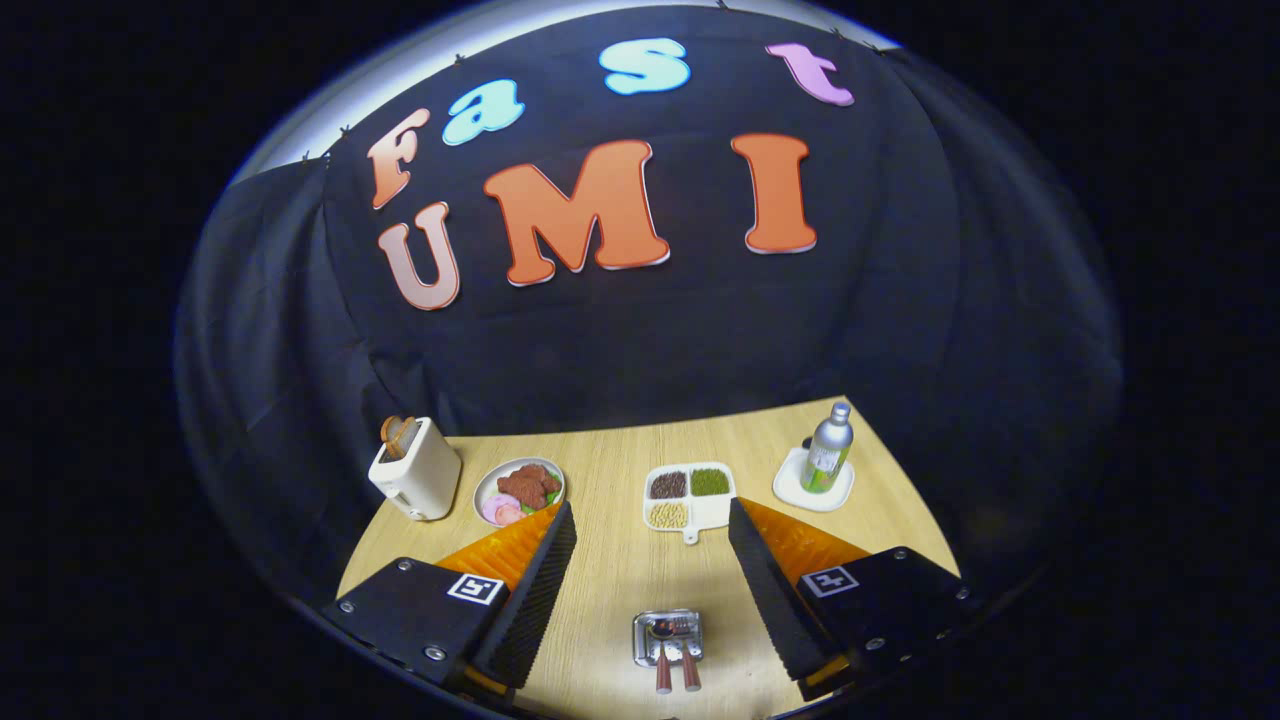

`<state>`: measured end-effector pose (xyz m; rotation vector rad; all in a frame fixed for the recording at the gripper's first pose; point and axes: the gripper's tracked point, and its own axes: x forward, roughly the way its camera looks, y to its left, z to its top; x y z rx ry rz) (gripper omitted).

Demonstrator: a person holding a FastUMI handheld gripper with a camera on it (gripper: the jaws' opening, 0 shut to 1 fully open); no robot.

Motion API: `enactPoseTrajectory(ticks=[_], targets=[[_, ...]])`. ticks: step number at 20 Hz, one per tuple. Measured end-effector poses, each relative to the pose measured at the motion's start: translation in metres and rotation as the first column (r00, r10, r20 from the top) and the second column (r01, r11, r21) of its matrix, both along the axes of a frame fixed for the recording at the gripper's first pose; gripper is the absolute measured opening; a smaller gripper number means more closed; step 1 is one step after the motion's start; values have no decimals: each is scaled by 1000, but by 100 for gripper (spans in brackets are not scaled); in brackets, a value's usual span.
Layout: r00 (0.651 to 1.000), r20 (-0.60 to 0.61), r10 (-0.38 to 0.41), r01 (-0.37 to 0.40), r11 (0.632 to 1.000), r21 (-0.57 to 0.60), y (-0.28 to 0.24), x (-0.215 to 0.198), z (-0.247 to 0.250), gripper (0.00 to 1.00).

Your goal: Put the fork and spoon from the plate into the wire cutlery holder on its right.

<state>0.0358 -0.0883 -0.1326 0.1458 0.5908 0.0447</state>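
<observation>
The gripper (650, 560) hangs high, fingers spread wide and holding nothing. Between them, nearest, sits one shiny wire cutlery holder (667, 637) with two copper-handled utensils (676, 674) already poking out; a careless descent might knock it over. Beyond the fingertips: one white divided tray (690, 496), one food plate (519, 490), one white toaster (416, 470), one green bottle (828, 449).

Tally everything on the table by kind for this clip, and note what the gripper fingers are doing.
Toaster: 1
Food plate: 1
Divided tray of grains: 1
Bottle: 1
Coaster under the bottle: 1
Cutlery holder with two handles sticking out: 1
Total: 6
Gripper: fingers open, holder between them, nothing held.
</observation>
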Motion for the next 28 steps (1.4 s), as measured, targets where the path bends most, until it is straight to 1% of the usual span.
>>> enactPoseTrajectory(ticks=[3,6,11,15,19,22,24,28], targets=[[990,139,18,-11,999,-48,7,9,36,92],[961,274,37,-14,996,-84,16,15,73,93],[924,381,33,2,996,-91,22,20,103,95],[907,421,19,12,997,-73,20,19,115,96],[885,467,4,42,995,-88,15,19,127,96],[868,497,7,51,993,-103,19,18,136,96],[864,503,6,52,993,-103,18,19,136,95],[870,494,-2,54,995,-90,20,19,132,96]])
